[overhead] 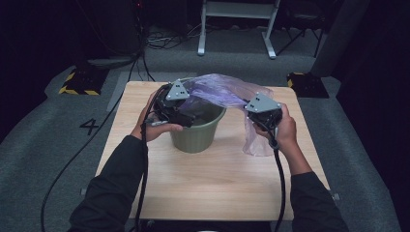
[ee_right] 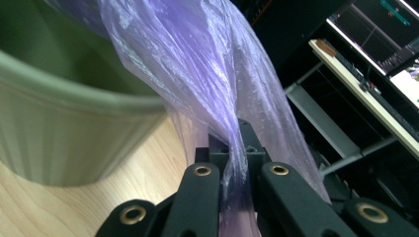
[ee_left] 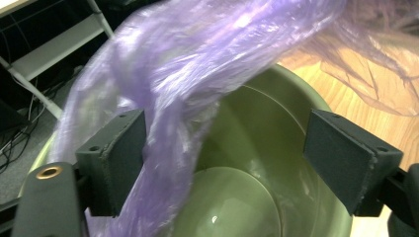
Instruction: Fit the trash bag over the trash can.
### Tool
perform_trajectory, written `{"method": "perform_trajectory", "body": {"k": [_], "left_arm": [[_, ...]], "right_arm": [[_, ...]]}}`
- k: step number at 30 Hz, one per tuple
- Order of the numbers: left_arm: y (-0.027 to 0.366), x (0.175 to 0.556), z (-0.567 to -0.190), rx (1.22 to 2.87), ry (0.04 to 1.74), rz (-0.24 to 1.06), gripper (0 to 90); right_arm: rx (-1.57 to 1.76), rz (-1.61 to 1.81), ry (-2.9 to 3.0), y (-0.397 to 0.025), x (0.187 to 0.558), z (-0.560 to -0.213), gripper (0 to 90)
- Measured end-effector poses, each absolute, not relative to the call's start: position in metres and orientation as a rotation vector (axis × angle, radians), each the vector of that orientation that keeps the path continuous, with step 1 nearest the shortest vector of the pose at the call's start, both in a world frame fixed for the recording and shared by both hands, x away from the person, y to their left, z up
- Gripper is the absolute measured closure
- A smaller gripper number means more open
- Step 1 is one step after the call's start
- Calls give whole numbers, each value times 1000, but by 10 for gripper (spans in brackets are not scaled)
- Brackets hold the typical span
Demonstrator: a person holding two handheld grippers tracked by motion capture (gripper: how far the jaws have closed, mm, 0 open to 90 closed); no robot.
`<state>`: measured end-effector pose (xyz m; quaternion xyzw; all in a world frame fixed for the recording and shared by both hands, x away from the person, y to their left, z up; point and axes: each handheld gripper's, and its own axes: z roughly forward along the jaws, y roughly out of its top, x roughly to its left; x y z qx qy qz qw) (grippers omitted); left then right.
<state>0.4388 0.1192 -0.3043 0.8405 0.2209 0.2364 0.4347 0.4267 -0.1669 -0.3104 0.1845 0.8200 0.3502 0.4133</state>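
Note:
A green plastic bucket (overhead: 198,137) stands upright in the middle of the wooden table (overhead: 208,188). A thin purple plastic bag (overhead: 217,89) stretches from inside the bucket across its rim to the right. My left gripper (overhead: 188,116) hovers over the bucket's left rim. In the left gripper view it (ee_left: 230,158) is open wide, and the bag (ee_left: 197,59) hangs between the jaws against the left pad (ee_left: 116,158), above the bucket's bare inside (ee_left: 267,128). My right gripper (overhead: 254,113) is right of the bucket (ee_right: 59,143), shut (ee_right: 237,148) on a bunched fold of the bag (ee_right: 197,64).
Grey carpet surrounds the table. Black-and-yellow floor weights sit at the far left (overhead: 80,82) and far right (overhead: 304,84). A white metal frame (overhead: 237,24) stands behind. A cable (overhead: 72,159) trails off the table's left side to the floor.

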Motion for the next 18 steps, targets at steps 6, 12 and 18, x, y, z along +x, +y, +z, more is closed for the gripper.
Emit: {"method": "perform_trajectory", "body": {"k": [6, 12, 18], "left_arm": [[115, 449, -311, 2127, 562, 535, 469], [100, 452, -314, 2116, 550, 531, 422], [99, 444, -306, 2088, 535, 559, 274]], "right_arm": [[457, 886, 2028, -172, 419, -300, 899], [499, 912, 2012, -188, 419, -293, 899], [446, 858, 2046, -171, 419, -301, 898]]}}
